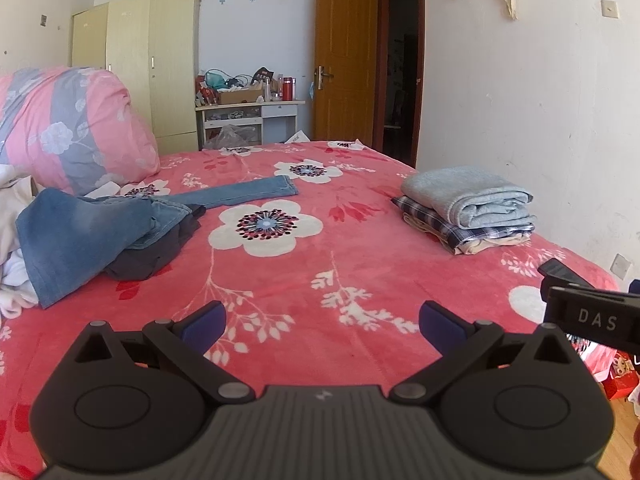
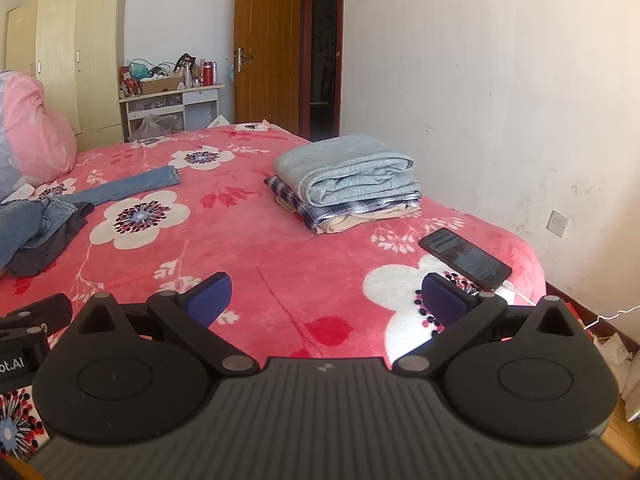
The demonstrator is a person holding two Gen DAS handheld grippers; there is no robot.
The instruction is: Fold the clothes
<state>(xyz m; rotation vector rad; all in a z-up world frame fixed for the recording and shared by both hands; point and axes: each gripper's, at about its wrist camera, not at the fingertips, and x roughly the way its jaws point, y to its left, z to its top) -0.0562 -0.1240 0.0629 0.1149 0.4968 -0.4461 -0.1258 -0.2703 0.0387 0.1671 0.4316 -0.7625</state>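
Blue denim jeans (image 1: 92, 232) lie crumpled at the left side of the bed (image 1: 320, 280), on top of a dark grey garment (image 1: 156, 252). One leg (image 1: 244, 192) stretches out flat from the heap, its long axis running toward the far right, the hem end pointing to the middle of the bed's far half. The other part of the jeans is bunched and folded over itself, faded at the centre. White clothes (image 1: 12, 280) sit at the left edge beside them.

On the right side of the bed stands a neat stack of folded clothes (image 2: 348, 184): a pale blue-grey piece on top, a checked one under it, a cream one at the bottom. A phone (image 2: 466, 258) lies near the bed's near right corner.

The left gripper (image 1: 322, 328) and the right gripper (image 2: 326, 304) both hang above the red flowered bedspread, jaws spread wide, holding nothing, well apart from the jeans.
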